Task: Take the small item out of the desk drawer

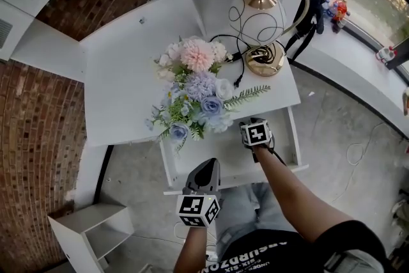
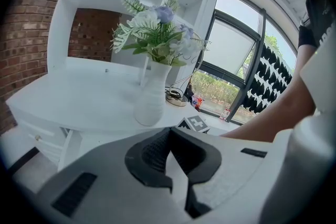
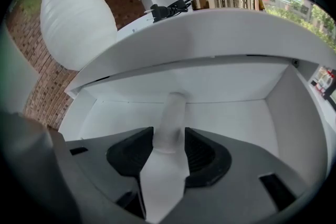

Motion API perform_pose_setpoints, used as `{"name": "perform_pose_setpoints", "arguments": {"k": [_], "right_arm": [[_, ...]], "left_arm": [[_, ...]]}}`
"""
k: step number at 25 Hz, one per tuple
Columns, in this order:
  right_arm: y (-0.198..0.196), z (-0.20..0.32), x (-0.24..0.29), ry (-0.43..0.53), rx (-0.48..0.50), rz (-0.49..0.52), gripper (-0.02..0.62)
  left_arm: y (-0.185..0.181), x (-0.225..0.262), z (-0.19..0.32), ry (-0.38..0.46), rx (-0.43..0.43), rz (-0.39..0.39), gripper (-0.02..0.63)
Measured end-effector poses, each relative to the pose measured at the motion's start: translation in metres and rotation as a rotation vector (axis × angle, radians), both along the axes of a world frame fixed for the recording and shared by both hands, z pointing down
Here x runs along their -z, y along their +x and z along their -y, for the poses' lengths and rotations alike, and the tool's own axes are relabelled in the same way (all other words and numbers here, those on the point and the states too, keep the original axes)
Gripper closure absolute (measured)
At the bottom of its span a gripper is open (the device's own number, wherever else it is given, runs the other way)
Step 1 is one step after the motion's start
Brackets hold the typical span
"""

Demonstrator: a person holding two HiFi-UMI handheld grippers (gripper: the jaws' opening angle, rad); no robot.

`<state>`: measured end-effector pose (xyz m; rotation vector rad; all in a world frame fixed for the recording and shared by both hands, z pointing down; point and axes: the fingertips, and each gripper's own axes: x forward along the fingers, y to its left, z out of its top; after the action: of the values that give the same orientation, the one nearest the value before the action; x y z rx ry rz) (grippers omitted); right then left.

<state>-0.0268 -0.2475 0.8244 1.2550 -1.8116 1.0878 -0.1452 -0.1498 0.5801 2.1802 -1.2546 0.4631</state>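
Note:
The desk drawer (image 1: 220,153) stands pulled open under the white desk (image 1: 121,80). My right gripper (image 3: 169,134) reaches into it, its marker cube (image 1: 255,133) showing at the drawer's back. A small whitish, translucent tube (image 3: 172,118) lies lengthwise between its dark pads (image 3: 202,152), which touch it on both sides; the tube's far end points at the drawer's rear wall (image 3: 220,86). In the head view the tube is hidden. My left gripper (image 1: 206,169) hovers at the drawer's front left corner, shut with nothing in it (image 2: 169,136).
A white vase (image 2: 151,97) of pastel flowers (image 1: 195,89) stands on the desk above the drawer. A gold lamp (image 1: 262,22) with a black cord sits at the back right. A small white shelf unit (image 1: 89,230) stands on the floor at the left.

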Motion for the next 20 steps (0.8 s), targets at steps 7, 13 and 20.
{"name": "perform_pose_setpoints", "arguments": {"k": [7, 13, 20], "right_arm": [[-0.002, -0.005, 0.002, -0.014, 0.012, 0.002, 0.457], [0.001, -0.014, 0.007, -0.023, 0.033, 0.009, 0.46], [0.008, -0.026, 0.016, -0.023, 0.058, 0.003, 0.46]], "left_arm": [[0.002, 0.003, 0.006, 0.011, -0.004, -0.005, 0.603], [0.005, 0.006, 0.004, 0.02, -0.002, -0.013, 0.603], [0.01, 0.012, -0.004, 0.035, 0.007, -0.014, 0.603]]}}
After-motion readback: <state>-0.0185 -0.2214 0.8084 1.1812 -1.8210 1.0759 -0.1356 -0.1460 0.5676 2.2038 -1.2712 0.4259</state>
